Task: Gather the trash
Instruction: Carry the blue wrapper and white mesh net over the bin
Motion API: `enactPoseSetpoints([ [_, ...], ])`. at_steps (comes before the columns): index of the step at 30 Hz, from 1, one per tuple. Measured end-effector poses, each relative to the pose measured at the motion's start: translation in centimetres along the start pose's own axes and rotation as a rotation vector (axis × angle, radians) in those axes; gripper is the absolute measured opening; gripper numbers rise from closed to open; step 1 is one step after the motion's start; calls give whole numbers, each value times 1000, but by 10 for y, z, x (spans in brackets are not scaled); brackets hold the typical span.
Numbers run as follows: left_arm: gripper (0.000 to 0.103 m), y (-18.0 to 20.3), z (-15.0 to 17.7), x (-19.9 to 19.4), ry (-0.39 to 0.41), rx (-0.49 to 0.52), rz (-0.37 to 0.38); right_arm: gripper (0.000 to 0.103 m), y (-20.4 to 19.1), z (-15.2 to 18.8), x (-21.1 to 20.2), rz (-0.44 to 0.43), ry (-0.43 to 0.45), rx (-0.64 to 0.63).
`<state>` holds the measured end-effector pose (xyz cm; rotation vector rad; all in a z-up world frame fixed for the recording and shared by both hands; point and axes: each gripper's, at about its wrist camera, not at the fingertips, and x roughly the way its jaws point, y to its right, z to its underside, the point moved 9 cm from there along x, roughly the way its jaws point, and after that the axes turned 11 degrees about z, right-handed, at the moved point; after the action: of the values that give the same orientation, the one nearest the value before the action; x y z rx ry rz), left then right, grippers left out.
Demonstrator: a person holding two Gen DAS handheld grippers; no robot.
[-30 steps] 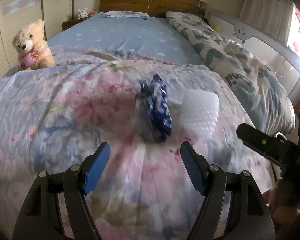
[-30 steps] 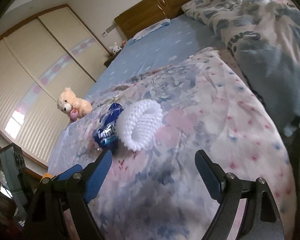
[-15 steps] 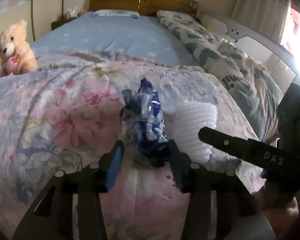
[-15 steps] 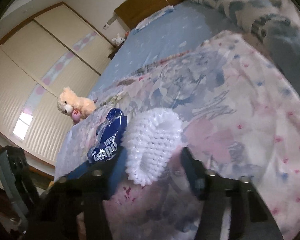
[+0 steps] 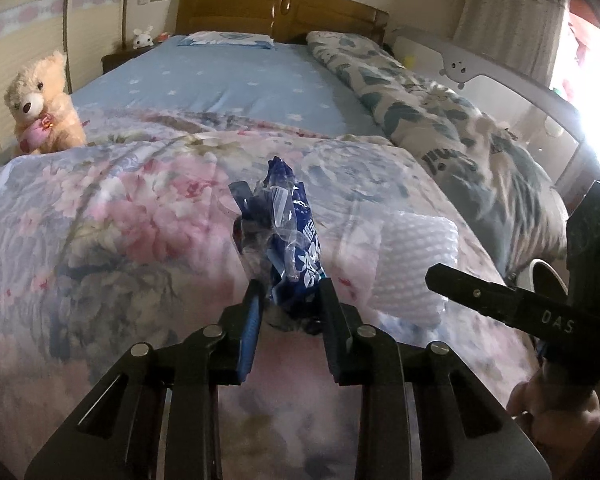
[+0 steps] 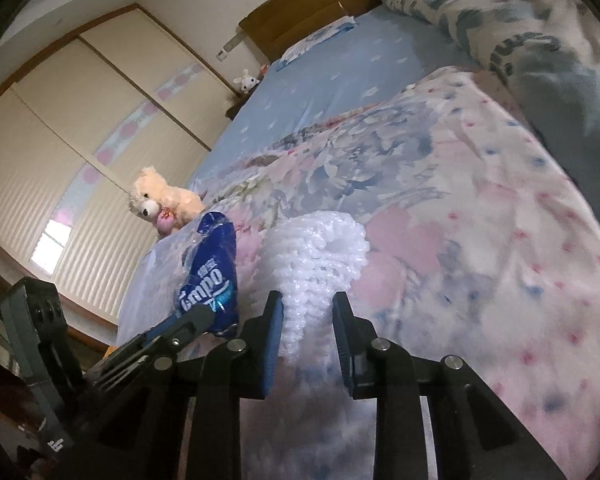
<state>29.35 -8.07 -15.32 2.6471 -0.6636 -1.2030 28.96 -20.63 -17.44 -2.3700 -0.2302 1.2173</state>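
A crumpled blue tissue wrapper (image 5: pixel 290 248) lies on the floral quilt (image 5: pixel 120 240). My left gripper (image 5: pixel 290 304) is shut on its near end. The wrapper also shows in the right wrist view (image 6: pixel 212 276), with the left gripper's finger at its base. A white foam net sleeve (image 5: pixel 412 264) lies just right of the wrapper. In the right wrist view my right gripper (image 6: pixel 306 320) is shut on the near end of the foam net (image 6: pixel 316 260). The right gripper's black body shows at the right of the left wrist view.
A cream teddy bear (image 5: pixel 40 104) sits at the bed's left edge. A rolled patterned duvet (image 5: pixel 440 120) runs along the right side beside a grey bed rail (image 5: pixel 500 80). A wooden headboard (image 5: pixel 280 12) and a pillow stand at the far end.
Both grippers moved forward and closed from wide open: the left onto the blue wrapper, the right onto the white foam net.
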Motion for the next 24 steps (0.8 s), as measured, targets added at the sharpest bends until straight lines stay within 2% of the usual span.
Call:
enactPoseSetpoints([
  [13,26,61,41,-23,-28,54,61,25,26,30,-65,80,79,-23],
  [24,26,114,61,-31,-46,120,107,25,58,51,-112,131,127,-7],
])
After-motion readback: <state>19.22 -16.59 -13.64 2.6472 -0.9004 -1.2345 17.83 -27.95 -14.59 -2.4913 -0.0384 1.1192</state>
